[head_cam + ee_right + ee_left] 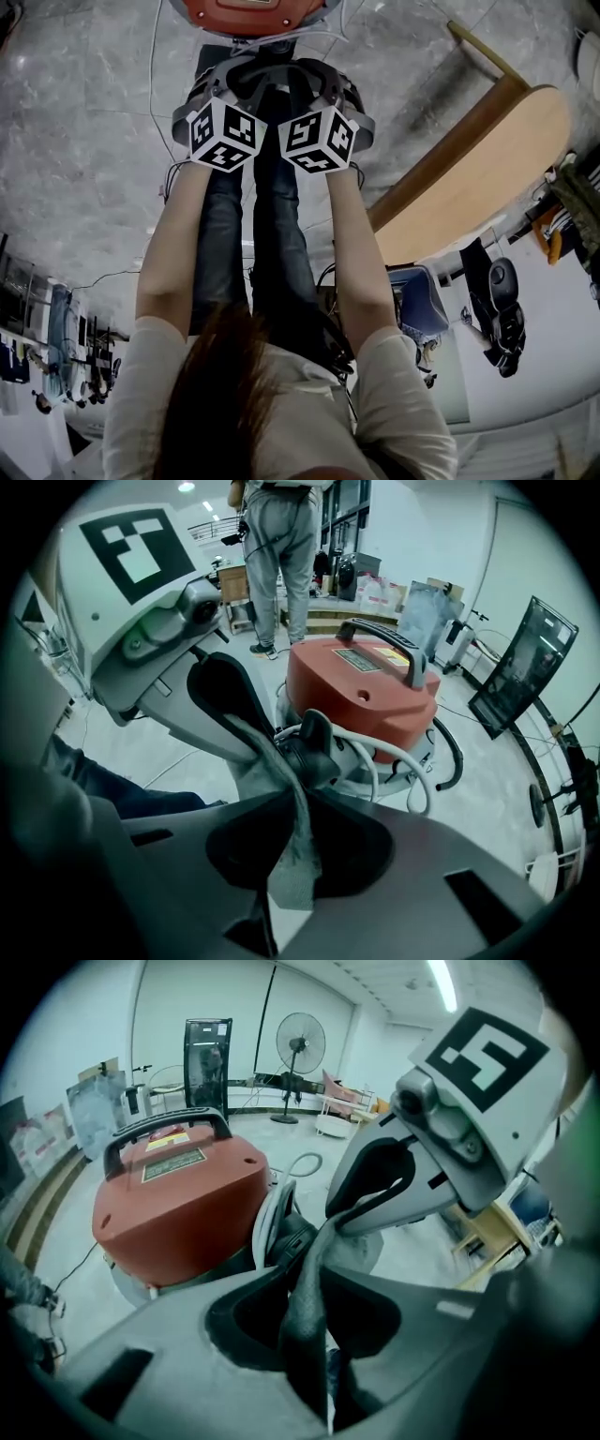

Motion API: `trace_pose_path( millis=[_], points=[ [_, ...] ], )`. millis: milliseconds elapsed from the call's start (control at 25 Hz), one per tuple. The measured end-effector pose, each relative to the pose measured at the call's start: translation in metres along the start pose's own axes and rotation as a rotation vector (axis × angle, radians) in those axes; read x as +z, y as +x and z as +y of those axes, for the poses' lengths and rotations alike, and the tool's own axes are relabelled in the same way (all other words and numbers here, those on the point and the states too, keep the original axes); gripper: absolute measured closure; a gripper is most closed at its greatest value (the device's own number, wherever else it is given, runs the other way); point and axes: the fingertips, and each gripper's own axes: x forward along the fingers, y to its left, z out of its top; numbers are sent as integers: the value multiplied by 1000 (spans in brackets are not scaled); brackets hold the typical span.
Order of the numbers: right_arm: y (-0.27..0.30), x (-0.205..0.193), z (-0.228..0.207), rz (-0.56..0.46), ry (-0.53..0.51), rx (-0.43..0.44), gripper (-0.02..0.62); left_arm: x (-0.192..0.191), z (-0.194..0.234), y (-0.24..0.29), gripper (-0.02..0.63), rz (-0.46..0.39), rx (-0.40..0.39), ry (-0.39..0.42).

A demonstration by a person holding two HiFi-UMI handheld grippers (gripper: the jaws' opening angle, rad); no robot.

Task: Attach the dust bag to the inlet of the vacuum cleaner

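Observation:
The red vacuum cleaner (183, 1199) stands on the grey floor just ahead of both grippers; its top also shows at the upper edge of the head view (251, 11). Its black inlet (314, 747) faces the grippers. The dust bag (307, 1326) is dark grey fabric stretched between them. My left gripper (314, 1354) is shut on one edge of the bag. The bag's other edge (291, 850) is pinched in my shut right gripper (286, 874). Both grippers sit side by side, close to the inlet, with their marker cubes (223, 134) up.
A white hose (398, 761) loops beside the vacuum's base. A wooden table (478, 178) stands to the right. A person (279, 536) stands behind the vacuum. A fan (300, 1049) and a black panel (525, 667) stand farther off, with cables on the floor.

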Motion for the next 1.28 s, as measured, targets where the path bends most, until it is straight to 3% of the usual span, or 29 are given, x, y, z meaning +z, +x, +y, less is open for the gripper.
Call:
trace_pose_path(
  millis=[240,520,720,840,960,1280],
  points=[
    [-3,-2,-1,-27,154,-29,538,7,2,3,495,62,-96,201],
    [0,-1,-2,-6,104,29,537,2,4,2,505,22,-53,9],
    [-2,-2,2,21,192,38,527,-5,0,2,490,55,-102,-136],
    [-2,2,10,30,235,93,442,-6,-2,-4,421,62,-141,-170],
    [-4,4,15,29,244,126,389,-5,-5,-9,410,53,-150,-199],
    [-24,4,14,-33,301,132,385,4,-9,-19,403,17,-136,-240]
  ],
)
